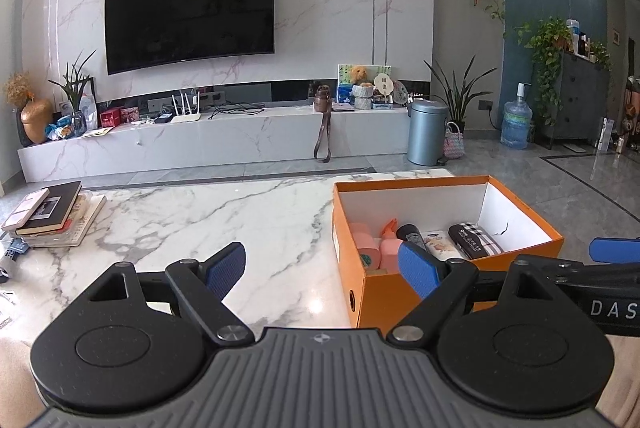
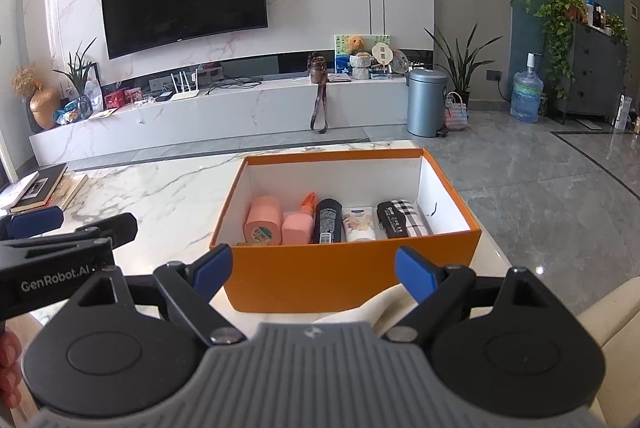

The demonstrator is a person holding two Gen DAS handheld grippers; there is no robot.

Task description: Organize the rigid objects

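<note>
While both grippers (image 1: pixel 322 270) (image 2: pixel 314 270) gape empty before the box (image 2: pixel 352 276), five items lie inside it; sorting looks finished.

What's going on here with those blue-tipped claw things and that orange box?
A person holds two claw tools, tidying small items into the orange box on the marble table. Inside it, lined up side by side, are a pink roll, a pink bottle, a black bottle, a white tube and a plaid case. Right now the left gripper and right gripper are both open and empty.
</note>
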